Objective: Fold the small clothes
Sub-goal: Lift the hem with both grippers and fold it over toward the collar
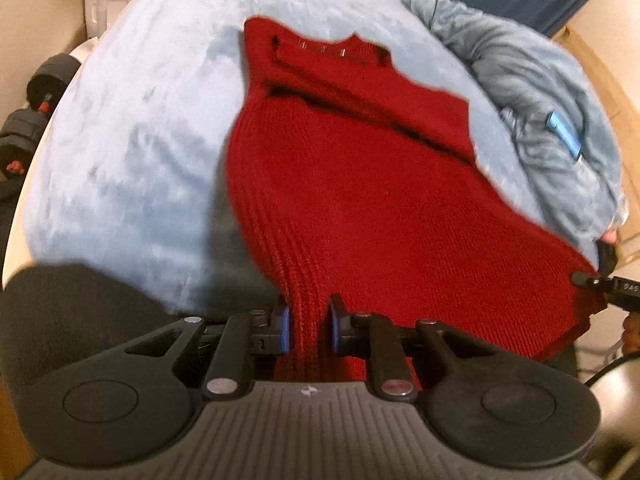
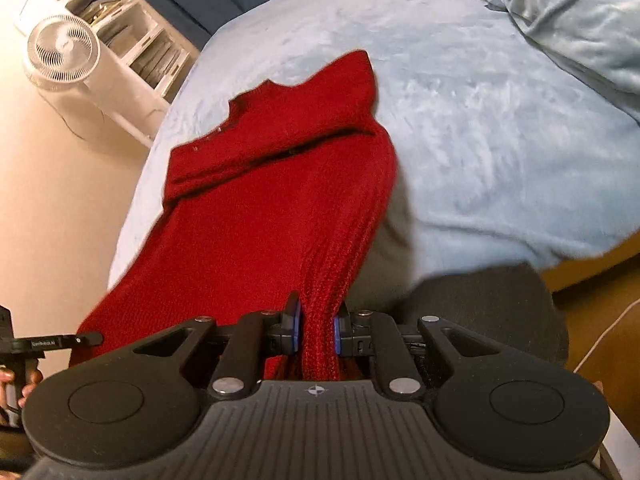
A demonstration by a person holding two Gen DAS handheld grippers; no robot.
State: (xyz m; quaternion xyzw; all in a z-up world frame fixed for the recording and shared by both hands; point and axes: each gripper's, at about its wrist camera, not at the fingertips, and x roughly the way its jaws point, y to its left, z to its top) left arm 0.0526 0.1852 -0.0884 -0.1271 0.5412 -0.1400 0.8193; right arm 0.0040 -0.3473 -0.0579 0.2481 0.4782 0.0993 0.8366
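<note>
Plainly a soft, yielding bed [image 1: 132, 152] under pale blue plush, so no firm backing for a crease. Across it, lengthwise, a red knitted sweater [image 1: 352, 184]: collar end flat on the cover, sleeves folded in across the chest, hem end raised off the bed. Left gripper [image 1: 309, 328] clamped on one ribbed hem corner; right gripper [image 2: 316, 330] clamped on the other, knit bunched thick between the blue pads of each.

Likely trouble, by judgement: heavy knit sagging between the two grips, dragging the collar end along the plush; tucked sleeves sliding out if the hem is swung over fast; a corner slipping from the pads; uneven travel giving a skewed fold. Crumpled grey blanket [image 1: 536, 92] near the far side, close enough to snag an edge.

Containers: only a white shelf unit [image 2: 132, 40] beside a fan [image 2: 62, 50], compartments stacked with flat items, too blurred to identify.
</note>
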